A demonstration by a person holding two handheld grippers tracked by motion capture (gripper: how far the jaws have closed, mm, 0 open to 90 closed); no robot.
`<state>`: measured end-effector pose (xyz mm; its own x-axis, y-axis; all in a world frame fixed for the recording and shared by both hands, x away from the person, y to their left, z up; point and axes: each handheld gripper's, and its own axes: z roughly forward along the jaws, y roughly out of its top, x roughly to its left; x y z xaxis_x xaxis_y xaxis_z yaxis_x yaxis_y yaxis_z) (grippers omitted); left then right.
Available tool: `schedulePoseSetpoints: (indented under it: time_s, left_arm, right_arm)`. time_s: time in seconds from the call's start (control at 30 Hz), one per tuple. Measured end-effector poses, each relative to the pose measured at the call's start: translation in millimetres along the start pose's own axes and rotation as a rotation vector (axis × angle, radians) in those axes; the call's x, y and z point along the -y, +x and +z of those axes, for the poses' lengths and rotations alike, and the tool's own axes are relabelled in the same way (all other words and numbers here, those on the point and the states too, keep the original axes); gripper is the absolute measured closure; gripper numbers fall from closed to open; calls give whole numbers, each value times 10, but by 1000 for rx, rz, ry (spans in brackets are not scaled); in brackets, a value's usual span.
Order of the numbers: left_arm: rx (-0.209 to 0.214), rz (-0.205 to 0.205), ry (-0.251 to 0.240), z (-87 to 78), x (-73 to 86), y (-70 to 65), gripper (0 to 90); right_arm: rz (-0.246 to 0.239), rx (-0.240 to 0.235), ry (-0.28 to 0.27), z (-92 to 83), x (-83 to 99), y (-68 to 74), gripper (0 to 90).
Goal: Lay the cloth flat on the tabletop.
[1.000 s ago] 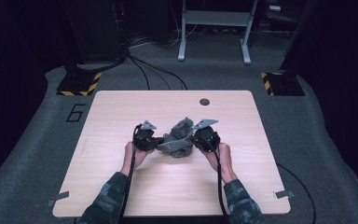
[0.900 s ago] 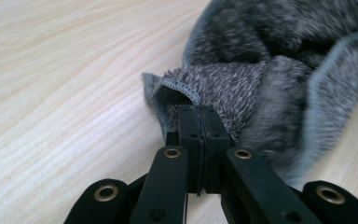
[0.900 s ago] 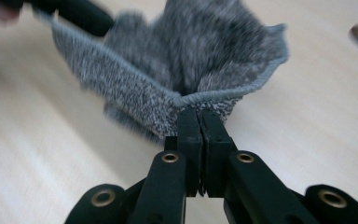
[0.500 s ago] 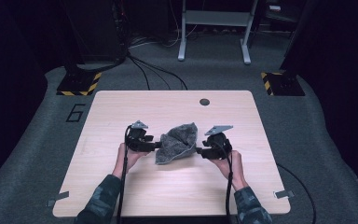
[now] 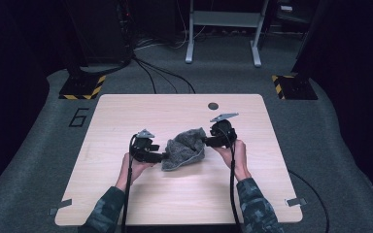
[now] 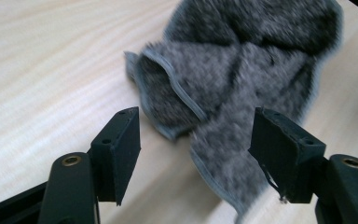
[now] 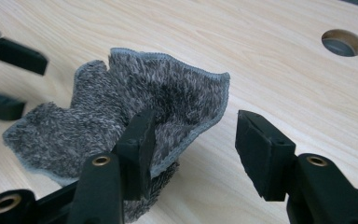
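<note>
A crumpled grey fluffy cloth (image 5: 184,148) lies in the middle of the wooden table (image 5: 126,111), one edge standing up. My left gripper (image 5: 163,156) is at the cloth's left side, open. In the left gripper view its jaws have just been opening, and the cloth (image 6: 242,79) lies ahead with its near edge between them, untouched by the pads. My right gripper (image 5: 206,141) is at the cloth's right side, also open, its jaws just widened. In the right gripper view the raised cloth (image 7: 168,98) sits beside the left jaw, not pinched.
A round hole (image 5: 213,105) sits in the table near its far edge, right of centre. Beyond the table stand a metal frame (image 5: 223,29), striped black-and-yellow bases (image 5: 82,87) and cables on the grey floor. Bare wood surrounds the cloth.
Both grippers were shut on the cloth at the middle a second ago. They have opened, let go, and drawn apart to either side; the cloth has settled onto the table.
</note>
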<state>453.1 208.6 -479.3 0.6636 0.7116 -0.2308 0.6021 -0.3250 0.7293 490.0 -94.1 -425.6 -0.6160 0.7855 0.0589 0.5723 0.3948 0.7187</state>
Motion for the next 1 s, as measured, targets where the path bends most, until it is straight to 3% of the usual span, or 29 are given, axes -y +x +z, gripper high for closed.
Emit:
schedulePoseSetpoints:
  time_s: [0.23, 0.43, 0.57, 0.7, 0.8, 1.0]
  left_arm:
    - [2, 11, 31, -43, 233, -119, 314]
    - [-7, 8, 59, 51, 324, -178, 341]
    - [4, -7, 53, 96, 317, -151, 480]
    - [-4, 10, 53, 86, 309, -132, 696]
    - [-6, 25, 48, 66, 300, -107, 801]
    - [-31, 42, 46, 20, 302, -56, 878]
  right_arm:
    - [22, 23, -16, 60, -6, -59, 477]
    - [38, 15, -14, 171, -66, -115, 487]
    - [55, -2, 13, 320, -122, -149, 547]
    - [62, -17, 47, 449, -103, -184, 733]
    - [64, -12, 54, 476, -53, -155, 871]
    - [37, 11, 41, 324, 53, -118, 896]
